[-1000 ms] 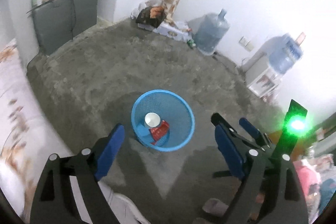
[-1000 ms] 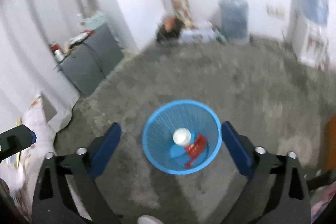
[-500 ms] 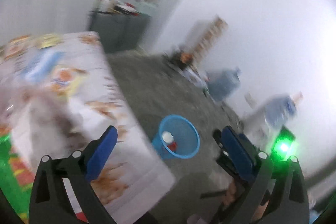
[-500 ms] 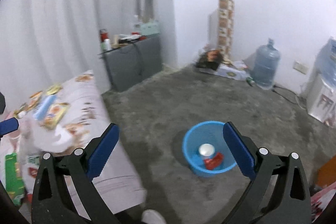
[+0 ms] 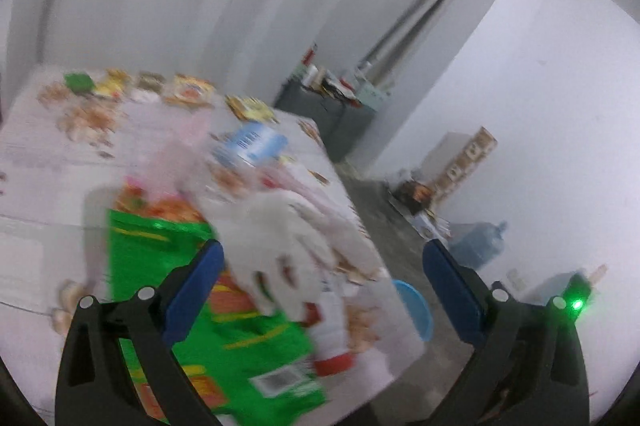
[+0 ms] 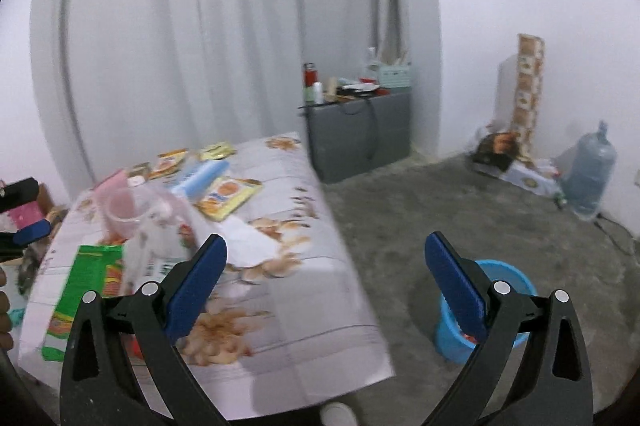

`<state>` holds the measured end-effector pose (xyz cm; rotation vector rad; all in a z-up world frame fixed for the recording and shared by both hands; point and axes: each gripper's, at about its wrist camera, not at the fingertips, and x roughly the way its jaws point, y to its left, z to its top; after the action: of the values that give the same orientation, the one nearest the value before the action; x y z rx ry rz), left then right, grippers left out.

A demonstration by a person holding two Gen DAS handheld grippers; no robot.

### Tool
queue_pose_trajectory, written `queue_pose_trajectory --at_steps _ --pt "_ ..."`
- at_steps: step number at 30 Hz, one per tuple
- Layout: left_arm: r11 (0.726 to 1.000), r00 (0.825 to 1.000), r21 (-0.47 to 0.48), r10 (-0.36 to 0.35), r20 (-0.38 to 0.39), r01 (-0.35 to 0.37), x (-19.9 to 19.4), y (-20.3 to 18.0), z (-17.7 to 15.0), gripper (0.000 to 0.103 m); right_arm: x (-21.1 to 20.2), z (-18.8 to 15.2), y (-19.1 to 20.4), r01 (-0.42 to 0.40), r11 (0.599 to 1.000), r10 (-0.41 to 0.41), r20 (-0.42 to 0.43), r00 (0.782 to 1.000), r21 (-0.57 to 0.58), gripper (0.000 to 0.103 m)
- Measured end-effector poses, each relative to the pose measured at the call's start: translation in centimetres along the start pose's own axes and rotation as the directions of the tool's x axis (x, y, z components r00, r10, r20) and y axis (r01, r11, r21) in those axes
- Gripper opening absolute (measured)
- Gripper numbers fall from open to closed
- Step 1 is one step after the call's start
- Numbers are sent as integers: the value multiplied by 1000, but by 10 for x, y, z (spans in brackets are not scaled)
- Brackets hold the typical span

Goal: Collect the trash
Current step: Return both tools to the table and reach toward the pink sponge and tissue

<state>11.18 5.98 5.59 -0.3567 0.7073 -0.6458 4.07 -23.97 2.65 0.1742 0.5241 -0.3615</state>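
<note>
Both grippers stand with their blue pads spread wide and nothing between them. The left gripper [image 5: 320, 290], whose jaws have just been opening to their full spread, hangs low over the counter [image 6: 320, 218], a surface draped in a pale cloth printed with orange flowers. Its view is blurred, yet a green snack bag [image 5: 168, 266] lies right below it, with a crumpled white wrapper [image 5: 280, 250] just beside the bag and partly over it. The right gripper [image 6: 326, 274] is held further back, pointing past the counter's near corner toward the grey floor [image 6: 460, 210]. From there the green snack bag [image 6: 88, 286] shows at the left end of the cloth, a clear plastic bag [image 6: 160, 226] next to it, a pink cup [image 6: 120, 206] behind that, then a light blue packet [image 6: 200, 178] and a yellow packet [image 6: 228, 196] nearer the curtain. More small packets lie along the far edge, too blurred to tell apart. On the floor to the right, well apart from the litter on the cloth, sits the blue basket [image 6: 516, 278], partly hidden by the right gripper's pad, with something red inside. A grey cabinet [image 6: 360, 134] and a large water bottle [image 6: 588, 178] stand by the walls.
</note>
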Motion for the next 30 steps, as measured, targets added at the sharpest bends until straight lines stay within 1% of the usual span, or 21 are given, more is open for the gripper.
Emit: queue_pose_trajectory --at_steps 2,4,6,10,11,13,14,15,17,19,21,23,26,27,28,29,30 --pt "999 999 25 35 33 -35 -8 8 -2 97 6 1 5 -21 1000 20 -17 1000 -4 95" --pt "998 997 31 55 45 -57 -9 17 -4 97 10 1 8 -43 999 43 -39 998 3 95" --pt "997 997 30 68 37 -69 -6 24 -6 97 15 -1 8 -73 997 75 -66 995 31 95" --pt "996 997 38 76 22 -76 7 31 -3 97 23 -7 7 -98 993 105 -108 989 67 94" --pt "996 997 47 74 22 -75 10 31 -2 97 25 -8 7 -99 993 106 -115 988 67 92" --pt "995 997 68 67 23 -69 13 30 0 97 29 -9 9 -92 994 99 -127 987 54 85" --pt "995 998 81 64 21 -66 14 30 1 97 32 -10 11 -94 995 99 -135 986 46 83" --pt "994 998 88 64 21 -66 16 29 4 97 34 -10 12 -97 995 102 -143 984 39 79" --pt "994 998 93 64 22 -65 19 30 9 97 41 -11 15 -106 994 109 -157 982 30 76" --pt "993 997 96 69 22 -71 22 33 15 97 47 -12 18 -117 993 120 -175 977 23 70" --pt "991 996 101 79 33 -82 24 35 21 97 55 -11 22 -125 992 126 -188 974 18 68" --pt "987 993 120 104 47 -109 26 38 30 97 60 -11 24 -133 991 134 -197 971 14 65" --pt "958 978 198 196 64 -205 37 41 42 97 67 -10 29 -147 989 146 -208 967 9 64" --pt "941 971 240 233 51 -239 44 42 45 97 69 -9 30 -150 989 148 -210 966 6 63" --pt "914 958 292 287 31 -283 56 43 48 97 71 -9 31 -152 988 149 -210 966 1 62" --pt "891 946 332 325 13 -310 65 45 49 96 72 -8 32 -155 988 150 -212 966 -5 62" --pt "875 938 359 347 -1 -324 72 47 50 91 73 -7 33 -157 988 151 -214 965 -12 61"
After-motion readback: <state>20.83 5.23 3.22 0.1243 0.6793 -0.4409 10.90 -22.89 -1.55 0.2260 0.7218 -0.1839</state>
